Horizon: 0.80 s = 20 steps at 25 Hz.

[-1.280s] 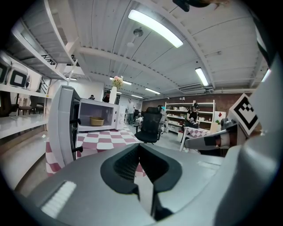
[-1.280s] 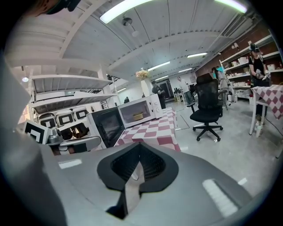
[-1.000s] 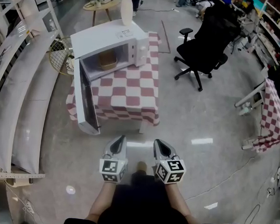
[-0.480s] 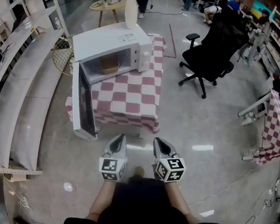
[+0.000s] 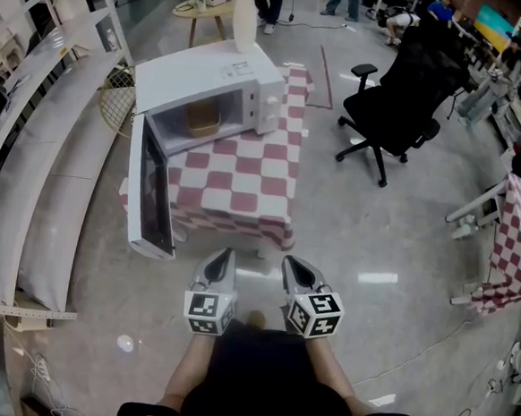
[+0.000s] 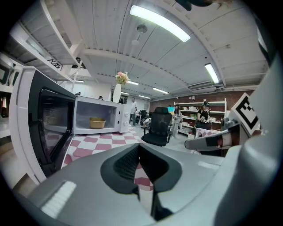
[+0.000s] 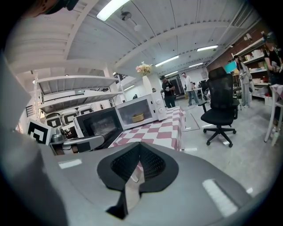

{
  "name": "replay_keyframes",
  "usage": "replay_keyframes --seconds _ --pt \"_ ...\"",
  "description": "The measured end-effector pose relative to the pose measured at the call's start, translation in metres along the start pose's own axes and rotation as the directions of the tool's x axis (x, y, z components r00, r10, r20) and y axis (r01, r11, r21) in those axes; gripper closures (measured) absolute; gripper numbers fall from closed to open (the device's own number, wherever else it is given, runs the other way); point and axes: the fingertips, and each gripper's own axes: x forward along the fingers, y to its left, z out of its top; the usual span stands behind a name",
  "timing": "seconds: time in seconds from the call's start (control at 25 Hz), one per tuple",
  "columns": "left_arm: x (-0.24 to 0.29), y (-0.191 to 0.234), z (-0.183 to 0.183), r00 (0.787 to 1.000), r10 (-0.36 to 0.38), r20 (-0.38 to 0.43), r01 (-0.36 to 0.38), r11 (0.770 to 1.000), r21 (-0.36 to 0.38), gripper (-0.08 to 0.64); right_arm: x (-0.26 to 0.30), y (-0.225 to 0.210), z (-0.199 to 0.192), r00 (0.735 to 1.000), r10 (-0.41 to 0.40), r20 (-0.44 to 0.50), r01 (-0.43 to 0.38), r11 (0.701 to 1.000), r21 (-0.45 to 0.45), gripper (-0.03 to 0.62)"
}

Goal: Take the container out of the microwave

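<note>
The white microwave [image 5: 208,71] stands on a red-and-white checked table [image 5: 236,178], its door [image 5: 149,198] swung wide open to the left. Inside sits a tan container [image 5: 202,115], which also shows in the left gripper view [image 6: 97,122] and the right gripper view [image 7: 137,117]. Both grippers hang side by side over the floor, short of the table's near edge. The left gripper [image 5: 223,257] is shut and empty, its jaws meeting in a line [image 6: 139,150]. The right gripper [image 5: 289,264] is likewise shut with nothing in it [image 7: 137,152].
A black office chair [image 5: 397,88] stands to the right of the table. A white vase with flowers [image 5: 245,17] stands behind the microwave. Long white shelves [image 5: 41,140] run along the left. Another checked table [image 5: 518,241] is at the far right. People stand at the back.
The table and the microwave have drawn nearer in the head view as the person stepped up to them. Both grippers stay shut and side by side.
</note>
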Motion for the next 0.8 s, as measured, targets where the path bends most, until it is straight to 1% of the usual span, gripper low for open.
replay_keyframes --seconds 0.32,0.8 --pt "0.0 -0.005 -0.005 1.0 0.011 -0.007 -0.011 1.0 0.002 0.552 0.0 -0.005 -0.007 1.0 0.013 -0.014 -0.013 1.0 0.009 0.592" --pt "-0.011 -0.002 -0.008 0.999 0.034 -0.007 -0.034 0.999 -0.005 0.552 0.0 0.004 -0.018 0.999 0.03 -0.032 -0.029 0.999 0.019 0.592"
